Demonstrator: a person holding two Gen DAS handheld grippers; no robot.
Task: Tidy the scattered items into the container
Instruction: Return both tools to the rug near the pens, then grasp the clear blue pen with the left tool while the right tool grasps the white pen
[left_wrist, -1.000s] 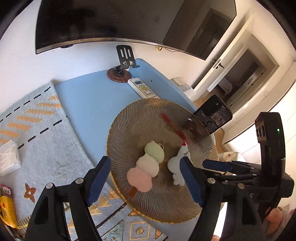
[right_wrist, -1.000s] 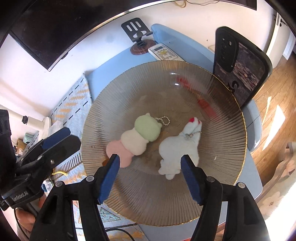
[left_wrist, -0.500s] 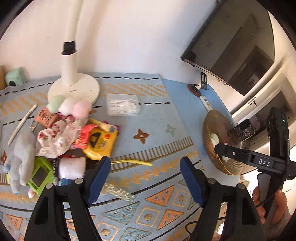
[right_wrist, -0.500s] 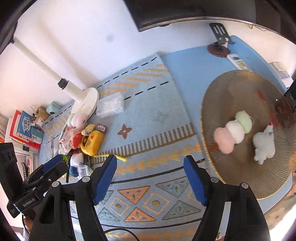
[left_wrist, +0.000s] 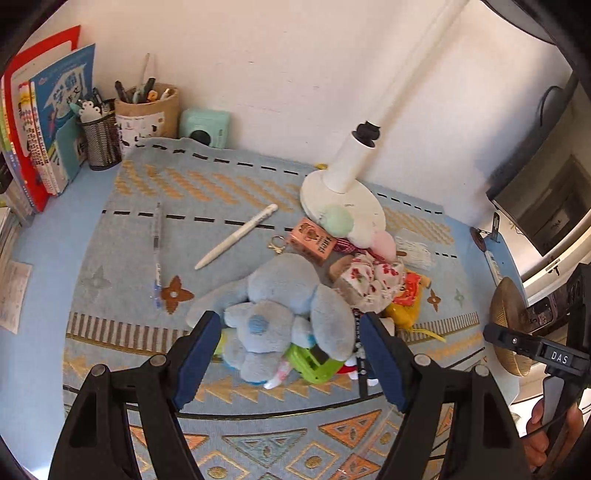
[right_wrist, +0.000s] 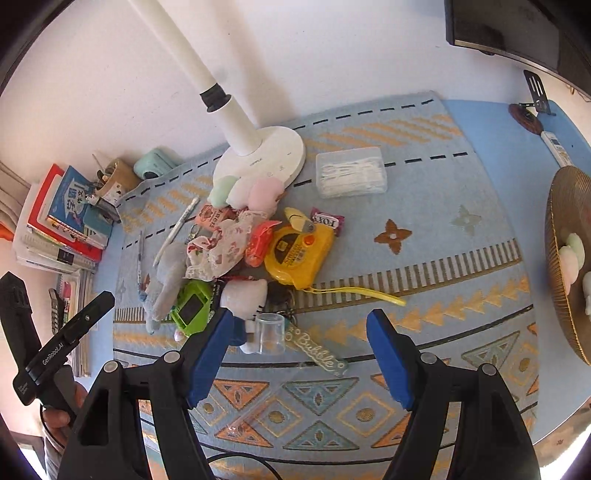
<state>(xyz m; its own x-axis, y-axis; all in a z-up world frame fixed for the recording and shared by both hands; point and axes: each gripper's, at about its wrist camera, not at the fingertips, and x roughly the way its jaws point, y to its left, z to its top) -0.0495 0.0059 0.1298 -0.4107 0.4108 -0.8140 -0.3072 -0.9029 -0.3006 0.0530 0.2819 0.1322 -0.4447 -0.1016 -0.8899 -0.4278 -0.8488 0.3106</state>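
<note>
**Operator:** Status of the current step?

**Technician:** Approach for the next pick. The left gripper (left_wrist: 286, 352) has its fingers spread wide and holds nothing; they frame the blue plush toy (left_wrist: 280, 306), which lies on top of the pile on the patterned mat (left_wrist: 147, 184). The right gripper (right_wrist: 299, 354) is also wide and unloaded, hovering over the mat's near side just beside the clear cup (right_wrist: 270, 332).

**Operator:** Location of the container?

**Technician:** The ribbed gold dish (right_wrist: 565, 266) sits at the far right, well apart from the pile, with two soft toys already in it.

**Operator:** Requirement for the next move?

**Technician:** Probably lower the left fingers around the plush body and close. The plush rests on the green gadget (left_wrist: 314, 363), so neighbours may drag along with it.

**Operator:** Clearances?

**Technician:** The lamp base (left_wrist: 341, 206) and its pole stand just behind the pile; lift before traversing. Bare mat lies between pile and dish, giving an open path. The tape measure (right_wrist: 299, 254) trails a yellow strap toward that path.
</note>
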